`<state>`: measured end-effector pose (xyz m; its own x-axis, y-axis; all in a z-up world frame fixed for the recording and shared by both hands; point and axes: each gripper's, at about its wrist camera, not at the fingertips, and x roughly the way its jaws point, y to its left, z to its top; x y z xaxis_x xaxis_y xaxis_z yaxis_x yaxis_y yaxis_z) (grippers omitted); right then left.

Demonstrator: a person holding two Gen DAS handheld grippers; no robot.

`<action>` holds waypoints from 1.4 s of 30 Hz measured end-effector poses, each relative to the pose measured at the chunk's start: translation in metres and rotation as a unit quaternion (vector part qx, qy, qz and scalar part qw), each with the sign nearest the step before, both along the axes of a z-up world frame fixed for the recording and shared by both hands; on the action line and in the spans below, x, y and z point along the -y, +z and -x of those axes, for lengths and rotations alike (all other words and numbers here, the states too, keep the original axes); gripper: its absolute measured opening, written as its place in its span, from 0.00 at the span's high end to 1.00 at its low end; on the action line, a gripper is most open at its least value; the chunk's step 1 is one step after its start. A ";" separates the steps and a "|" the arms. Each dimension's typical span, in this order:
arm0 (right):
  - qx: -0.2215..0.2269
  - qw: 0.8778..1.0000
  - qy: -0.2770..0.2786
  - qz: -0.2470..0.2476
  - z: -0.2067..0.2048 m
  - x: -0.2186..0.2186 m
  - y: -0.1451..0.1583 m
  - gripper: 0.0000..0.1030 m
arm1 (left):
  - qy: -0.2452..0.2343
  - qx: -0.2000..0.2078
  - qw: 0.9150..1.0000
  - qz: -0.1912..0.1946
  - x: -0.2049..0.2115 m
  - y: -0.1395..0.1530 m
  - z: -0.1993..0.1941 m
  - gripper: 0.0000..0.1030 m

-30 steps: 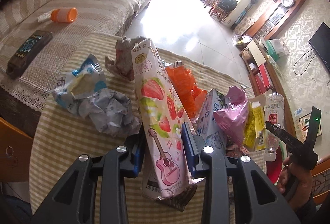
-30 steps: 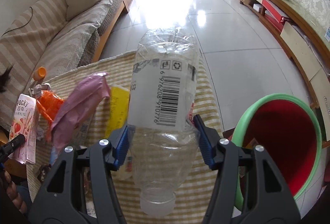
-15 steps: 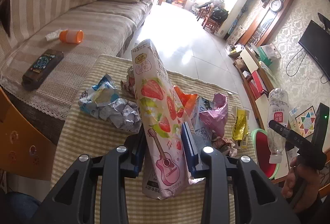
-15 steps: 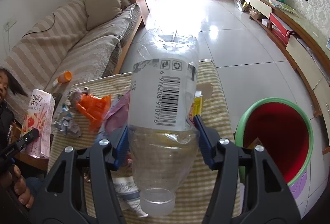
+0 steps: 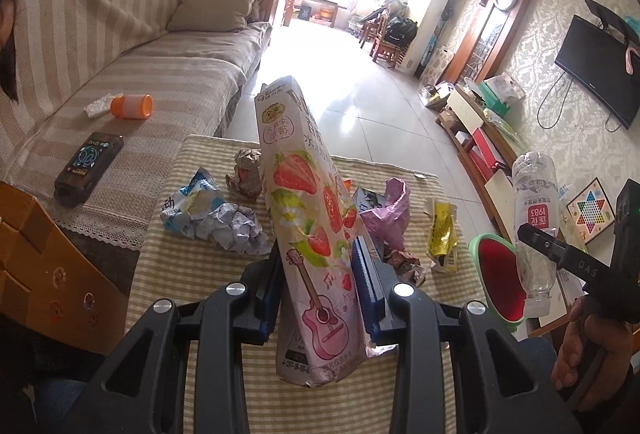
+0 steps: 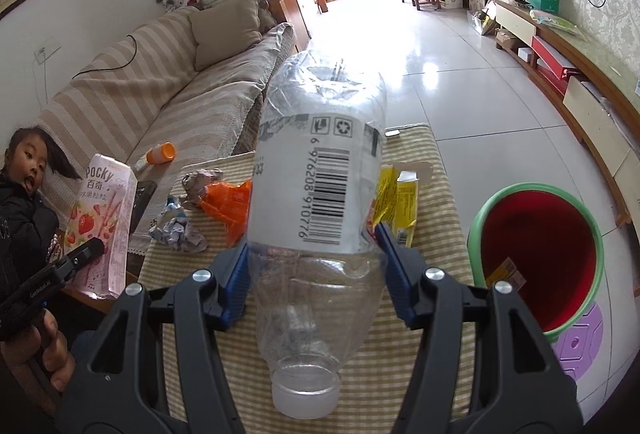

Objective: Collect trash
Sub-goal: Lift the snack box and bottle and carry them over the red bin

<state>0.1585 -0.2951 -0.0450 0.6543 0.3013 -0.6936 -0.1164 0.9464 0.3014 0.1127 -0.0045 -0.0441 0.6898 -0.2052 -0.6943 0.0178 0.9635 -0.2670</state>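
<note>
Left tongs (image 5: 316, 282) clenched on strawberry box (image 5: 310, 226), right tongs (image 6: 314, 270) on bottle (image 6: 320, 194), above table edge beside open bin (image 6: 536, 258).

The right gripper (image 6: 316, 274) fingers clamp a clear plastic bottle (image 6: 320, 202) above the striped table (image 6: 436, 170).

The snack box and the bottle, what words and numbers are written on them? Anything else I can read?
"Pocky": pink strawberry snack box.
"6 976208 910776": barcode on the clear plastic bottle.
"1983": red patch on the bottle's label, left wrist view.
"DAS": arm of the right gripper.
Chinese characters on the box and bottle: too hard to read surely.
Table wrappers: too blurred.
</note>
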 end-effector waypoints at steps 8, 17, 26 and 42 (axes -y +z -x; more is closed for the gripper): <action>0.014 1.000 0.003 -0.009 0.014 0.009 0.015 0.45 | -0.020 0.010 1.000 -0.012 0.024 0.014 0.007 0.70; 0.021 0.999 -0.018 -0.028 0.025 0.032 0.020 0.45 | -0.049 0.014 0.999 -0.013 0.054 0.020 0.003 0.71; 0.023 0.998 -0.051 -0.036 0.029 0.068 0.019 0.45 | -0.091 0.021 0.996 -0.014 0.096 0.023 -0.006 0.71; 0.021 0.989 -0.143 -0.028 0.033 0.175 0.011 0.45 | -0.187 0.017 0.982 -0.007 0.214 0.019 -0.041 0.71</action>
<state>0.1253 -0.4700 -0.0336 0.7459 0.1374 -0.6517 0.1396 0.9245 0.3546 0.1533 -0.2188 -0.0254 0.5907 -0.4394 -0.6767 0.3800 0.8914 -0.2471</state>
